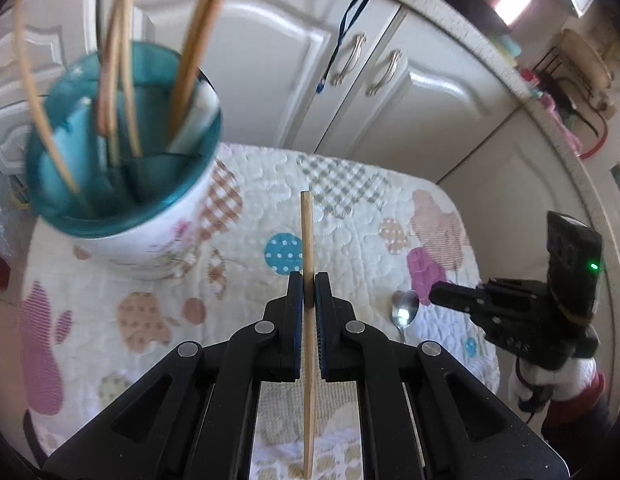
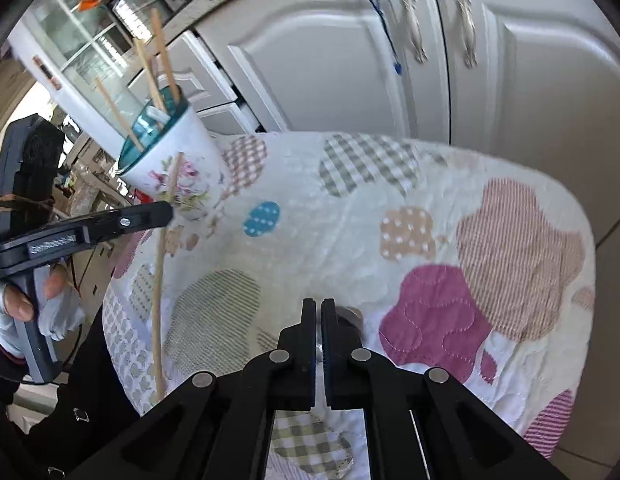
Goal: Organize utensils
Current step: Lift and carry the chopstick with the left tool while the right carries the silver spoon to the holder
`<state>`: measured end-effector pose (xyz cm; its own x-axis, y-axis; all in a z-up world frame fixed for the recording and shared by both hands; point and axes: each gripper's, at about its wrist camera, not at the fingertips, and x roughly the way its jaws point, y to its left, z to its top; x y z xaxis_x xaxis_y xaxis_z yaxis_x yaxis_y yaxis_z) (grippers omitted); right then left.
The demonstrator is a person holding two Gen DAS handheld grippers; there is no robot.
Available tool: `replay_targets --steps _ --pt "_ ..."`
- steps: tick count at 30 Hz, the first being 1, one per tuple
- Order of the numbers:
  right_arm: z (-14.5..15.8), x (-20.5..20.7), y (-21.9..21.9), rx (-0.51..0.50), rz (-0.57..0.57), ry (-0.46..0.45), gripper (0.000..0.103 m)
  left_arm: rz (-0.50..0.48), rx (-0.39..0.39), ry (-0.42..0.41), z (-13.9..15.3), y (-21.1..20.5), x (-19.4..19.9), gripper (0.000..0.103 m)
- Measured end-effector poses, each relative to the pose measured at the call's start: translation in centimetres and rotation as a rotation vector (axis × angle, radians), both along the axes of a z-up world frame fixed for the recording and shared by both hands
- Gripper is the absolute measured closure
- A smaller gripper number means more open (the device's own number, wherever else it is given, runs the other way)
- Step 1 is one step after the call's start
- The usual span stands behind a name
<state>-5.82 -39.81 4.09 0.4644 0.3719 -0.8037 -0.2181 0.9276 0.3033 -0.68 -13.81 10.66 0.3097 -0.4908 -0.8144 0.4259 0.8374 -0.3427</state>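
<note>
My left gripper point(image 1: 308, 280) is shut on a wooden chopstick point(image 1: 307, 240) and holds it upright above the quilted mat, to the right of the teal-lined floral cup point(image 1: 157, 236). The cup holds several chopsticks point(image 1: 193, 40) and a white utensil. In the right wrist view the left gripper point(image 2: 165, 212) holds the chopstick point(image 2: 159, 288) beside the cup point(image 2: 177, 168). My right gripper point(image 2: 318, 306) is shut on the metal spoon point(image 2: 350, 316) lying on the mat. The spoon point(image 1: 404, 312) and right gripper point(image 1: 438, 296) show at the right of the left wrist view.
The quilted patchwork mat point(image 2: 350, 220) covers a small table. White cabinet doors point(image 1: 269, 60) with metal handles stand behind it. A blue cord point(image 1: 350, 20) hangs down the cabinet. Clutter sits on the counter point(image 1: 550, 80) at right.
</note>
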Motion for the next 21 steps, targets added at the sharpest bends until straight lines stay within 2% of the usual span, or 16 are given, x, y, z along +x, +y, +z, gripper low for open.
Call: replay_targets --steps 3,4,7,9,11,14,16,21 --pt "0.0 0.2 0.1 -0.05 -0.007 -0.001 0.101 0.009 -0.015 -0.007 0.6 0.8 -0.5 0.098" --pt "-0.1 0.2 0.1 -0.079 -0.018 -0.013 0.098 0.013 -0.022 -0.005 0.8 1.2 -0.7 0.098" --pt "-1.3 0.5 0.0 -0.096 -0.011 0.011 0.064 0.021 -0.037 -0.003 1.1 2.0 -1.2 0.098" --pt "-2.6 1.0 -0.1 -0.097 -0.015 0.043 0.064 0.028 -0.045 -0.009 1.5 2.5 -1.5 0.098" --pt "-3.8 1.3 -0.3 -0.088 -0.018 0.075 0.083 0.04 -0.058 -0.012 2.0 3.0 -1.8 0.098" --pt "-4.4 1.4 -0.1 -0.041 -0.016 0.069 0.096 0.056 -0.077 -0.023 2.7 3.8 -2.0 0.098" --pt "-3.9 1.2 0.1 -0.018 -0.012 0.067 0.099 0.063 -0.094 -0.03 3.4 4.5 -2.1 0.098" --pt "-0.7 -0.2 0.7 -0.02 0.011 0.014 0.1 0.078 -0.129 -0.059 5.2 6.5 -2.5 0.098"
